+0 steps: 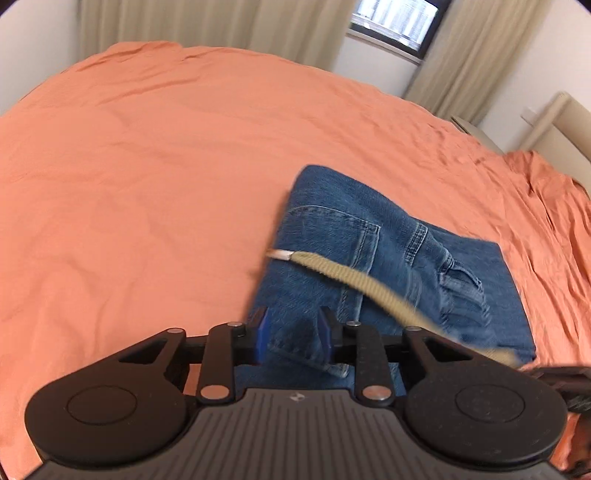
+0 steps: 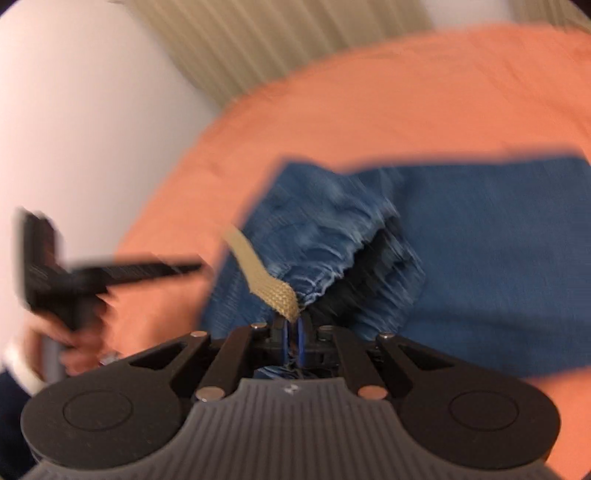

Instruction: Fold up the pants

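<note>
My left gripper (image 1: 291,338): matte black linkage arms, silver pivot pins, blue finger pads (image 1: 261,339), two round black discs flanking a ribbed grey body with a small white logo. My right gripper (image 2: 293,338): same build, same blue pads. On my hand (image 2: 79,345): white cuff, dark navy sleeve, blurred.

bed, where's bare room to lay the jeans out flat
The orange sheet is bare left of the jeans, up to the curtains. A narrower, wrinkled strip lies right of them. It is crowded near the waistband, with both claws and the tan drawstring.
</note>
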`<state>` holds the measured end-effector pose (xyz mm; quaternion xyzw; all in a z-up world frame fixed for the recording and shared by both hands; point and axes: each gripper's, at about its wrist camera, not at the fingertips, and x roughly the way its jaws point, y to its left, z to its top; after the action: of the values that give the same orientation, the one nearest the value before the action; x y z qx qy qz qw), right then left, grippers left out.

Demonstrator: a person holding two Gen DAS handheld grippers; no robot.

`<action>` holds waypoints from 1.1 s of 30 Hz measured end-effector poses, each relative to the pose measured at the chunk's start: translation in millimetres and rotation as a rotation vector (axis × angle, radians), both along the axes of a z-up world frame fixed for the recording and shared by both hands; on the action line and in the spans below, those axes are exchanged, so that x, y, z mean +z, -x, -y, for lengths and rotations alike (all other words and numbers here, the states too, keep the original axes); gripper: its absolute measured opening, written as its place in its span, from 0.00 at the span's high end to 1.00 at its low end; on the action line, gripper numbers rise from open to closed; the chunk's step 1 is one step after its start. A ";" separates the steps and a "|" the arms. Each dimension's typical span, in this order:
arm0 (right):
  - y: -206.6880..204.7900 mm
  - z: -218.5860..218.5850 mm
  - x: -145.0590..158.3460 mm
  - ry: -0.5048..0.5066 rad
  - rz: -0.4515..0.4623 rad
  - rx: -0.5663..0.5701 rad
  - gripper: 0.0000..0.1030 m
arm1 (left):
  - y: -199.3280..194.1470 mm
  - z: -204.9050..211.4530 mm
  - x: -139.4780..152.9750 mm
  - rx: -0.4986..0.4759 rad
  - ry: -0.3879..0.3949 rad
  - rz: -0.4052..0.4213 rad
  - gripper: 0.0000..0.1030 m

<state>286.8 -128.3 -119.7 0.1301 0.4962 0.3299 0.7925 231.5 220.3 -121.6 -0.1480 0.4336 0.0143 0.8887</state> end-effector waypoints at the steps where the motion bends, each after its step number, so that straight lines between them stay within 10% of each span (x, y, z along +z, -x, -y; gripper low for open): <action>1: -0.9 2.1 -11.6 -0.003 -0.034 -0.020 1.00 | -4.3 4.9 -1.3 -0.019 -0.019 -0.014 0.75; 7: -4.7 -4.6 -42.7 0.018 -0.093 -0.077 1.00 | -15.5 24.9 -33.1 -0.109 -0.183 -0.247 0.80; 12: -8.4 -19.8 -47.9 0.058 -0.070 -0.063 0.99 | -14.5 19.7 -45.8 -0.106 -0.188 -0.288 0.85; 15: -9.4 -17.2 -38.9 0.041 -0.042 -0.058 0.88 | -14.4 20.3 -41.6 -0.111 -0.210 -0.282 0.85; 18: -15.4 -6.1 -25.5 -0.022 -0.020 -0.097 0.56 | -15.9 20.2 -38.8 -0.115 -0.217 -0.283 0.85; 22: -36.4 4.0 -29.0 -0.103 -0.075 -0.189 0.52 | -18.1 17.0 -37.7 -0.109 -0.197 -0.281 0.85; 29: -76.4 13.1 -75.5 -0.318 -0.275 -0.351 0.53 | -17.2 7.2 -39.6 -0.115 -0.180 -0.275 0.85; 33: -80.7 8.6 -85.8 -0.386 -0.308 -0.365 0.81 | -18.2 4.4 -36.2 -0.118 -0.177 -0.273 0.85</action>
<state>367.5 -137.0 -205.6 0.4138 0.5071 0.2465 0.7147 249.7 215.8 -157.7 -0.0398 0.5551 0.0201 0.8306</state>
